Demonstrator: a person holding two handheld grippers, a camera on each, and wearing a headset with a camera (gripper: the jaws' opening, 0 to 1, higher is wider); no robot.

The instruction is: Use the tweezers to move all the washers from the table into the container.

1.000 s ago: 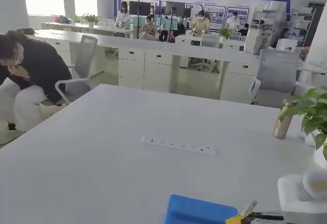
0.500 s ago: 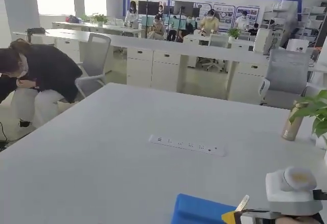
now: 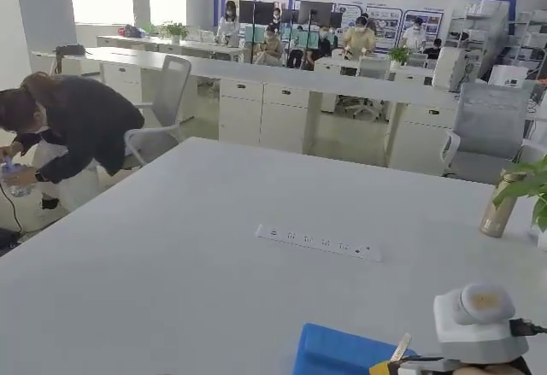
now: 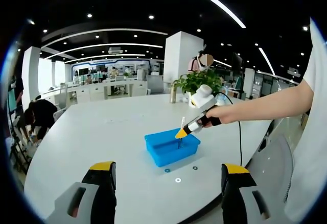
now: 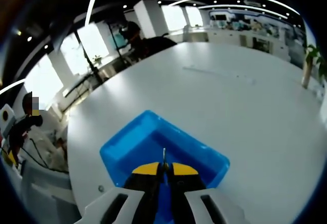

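Three small ring washers (image 4: 178, 180), two dark and one pale, lie on the table (image 4: 102, 132) just ahead of your released left gripper (image 4: 168, 167), short of the blue container (image 4: 171, 147) under the tweezers (image 5: 164, 154) clenched in your right gripper (image 5: 163, 169).

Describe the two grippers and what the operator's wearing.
Both match: the left gripper and the right gripper have black jaws with yellow tips on pale grey bases. A thin black cable runs from the right one. The person wears a white short sleeve, and the forearm is uncovered.
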